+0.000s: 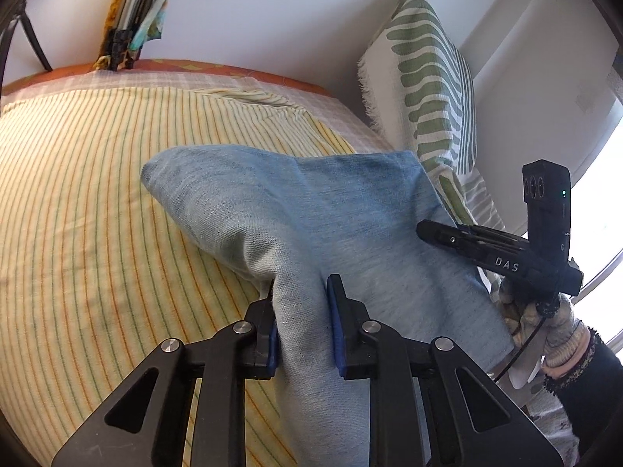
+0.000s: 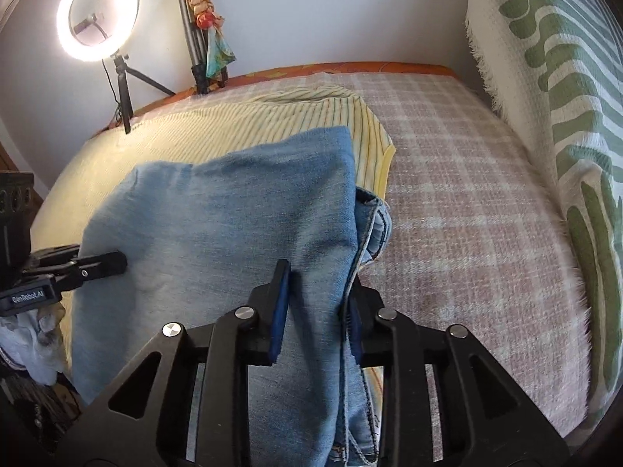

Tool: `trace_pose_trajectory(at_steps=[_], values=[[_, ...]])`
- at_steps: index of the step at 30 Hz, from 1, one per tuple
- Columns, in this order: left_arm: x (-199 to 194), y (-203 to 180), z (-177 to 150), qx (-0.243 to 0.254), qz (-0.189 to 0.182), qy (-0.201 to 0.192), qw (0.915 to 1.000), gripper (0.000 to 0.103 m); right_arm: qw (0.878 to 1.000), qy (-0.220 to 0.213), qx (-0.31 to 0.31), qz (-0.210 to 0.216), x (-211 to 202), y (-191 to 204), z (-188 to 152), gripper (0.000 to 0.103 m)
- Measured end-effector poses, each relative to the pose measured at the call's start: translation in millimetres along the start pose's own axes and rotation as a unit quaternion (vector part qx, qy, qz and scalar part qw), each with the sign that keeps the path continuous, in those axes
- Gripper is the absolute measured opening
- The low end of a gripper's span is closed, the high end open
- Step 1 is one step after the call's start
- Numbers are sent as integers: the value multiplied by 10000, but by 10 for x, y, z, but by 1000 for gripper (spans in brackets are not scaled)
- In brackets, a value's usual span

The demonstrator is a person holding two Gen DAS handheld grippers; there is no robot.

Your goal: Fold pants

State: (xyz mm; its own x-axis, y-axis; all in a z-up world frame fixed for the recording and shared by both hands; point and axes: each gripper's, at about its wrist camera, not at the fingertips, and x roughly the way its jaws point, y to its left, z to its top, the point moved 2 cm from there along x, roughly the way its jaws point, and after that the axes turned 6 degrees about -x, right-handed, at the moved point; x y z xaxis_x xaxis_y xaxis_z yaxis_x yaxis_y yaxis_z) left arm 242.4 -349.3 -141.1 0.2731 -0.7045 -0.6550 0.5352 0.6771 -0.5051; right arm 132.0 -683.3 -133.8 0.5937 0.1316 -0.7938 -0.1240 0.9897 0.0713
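both tongs, left [image 1: 301, 292] and right [image 2: 317, 292], clench the jeans [image 2: 233, 225], held doubled above the bed [image 2: 467, 194] near the striped sheet [image 1: 78, 194]. seemingly mid-fold; next they need lowering flat onto the sheet, edges aligned.

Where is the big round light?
The ring light shows only in the right wrist view, top left, glowing against the wall behind the bed, just left of a tripod with cloth tied on.
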Motion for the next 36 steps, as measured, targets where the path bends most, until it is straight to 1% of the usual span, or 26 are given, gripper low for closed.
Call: trace_pose_trajectory(at_steps=[3, 4, 6, 7, 8, 9, 12, 14, 15, 16, 17, 18, 19, 20, 21, 22, 24, 28, 33, 36], values=[[-1, -4, -9, 40, 12, -6, 10000, 19, 9996, -222, 59, 167, -58, -40, -7, 28], [-2, 0, -10, 41, 15, -6, 10000, 19, 9991, -276, 33, 319, -76, -43, -5, 28], [3, 9, -20, 55, 18, -8, 10000, 19, 9993, -270, -67, 233, -64, -45, 7, 28], [11, 17, -20, 52, 17, -2, 10000, 19, 9992, -261, -121, 284, -48, -43, 12, 28], [16, 19, -21, 50, 14, 0, 10000, 19, 9987, -239, -114, 427, -18, -61, 17, 29], [26, 19, -21, 51, 15, 10, 10000, 19, 9981, -178, -53, 591, 22, -89, 18, 38], [61, 52, -13, 5, -43, 79, 10000, 19, 9945, 1, 167, 1031, 175, -193, 6, 46], [90, 76, -6, -25, -53, 123, 9999, 19, 9902, 113, 366, 1345, 301, -262, -31, 47], [100, 88, -4, -47, -71, 142, 9999, 20, 9885, 89, 470, 1438, 341, -292, -51, 47], [127, 106, -1, -108, -102, 193, 9997, 27, 9859, 64, 620, 1556, 389, -328, -73, 47], [167, 133, 2, -204, -154, 265, 9993, 30, 9844, 23, 702, 1614, 410, -339, -85, 43], [191, 155, 2, -293, -210, 295, 9989, 31, 9842, -47, 713, 1621, 399, -325, -83, 32], [207, 181, 6, -385, -283, 285, 9985, 31, 9853, -91, 646, 1577, 373, -291, -76, 31], [202, 175, 5, -364, -279, 261, 9986, 31, 9899, -146, 458, 1334, 315, -220, -56, 23], [190, 158, -1, -296, -244, 215, 9990, 26, 9924, -190, 308, 1173, 265, -165, -39, 17], [159, 110, -8, -157, -201, 126, 9996, 22, 9940, -238, 197, 1046, 205, -119, -22, 16], [100, 34, -13, 33, -170, 12, 9998, 19, 9960, -350, 48, 820, 73, -22, 35, 14], [-21, -36, 16, 129, -235, -106, 9996, 16, 9970, -517, -255, 510, -118, 153, 101, 13], [-207, -172, 107, 260, -346, -317, 9986, 15, 9958, -751, -359, 373, -389, 287, 217, 12], [-377, -334, 187, 548, -397, -535, 9963, 15, 9946, -903, -433, 290, -595, 340, 305, 12]])
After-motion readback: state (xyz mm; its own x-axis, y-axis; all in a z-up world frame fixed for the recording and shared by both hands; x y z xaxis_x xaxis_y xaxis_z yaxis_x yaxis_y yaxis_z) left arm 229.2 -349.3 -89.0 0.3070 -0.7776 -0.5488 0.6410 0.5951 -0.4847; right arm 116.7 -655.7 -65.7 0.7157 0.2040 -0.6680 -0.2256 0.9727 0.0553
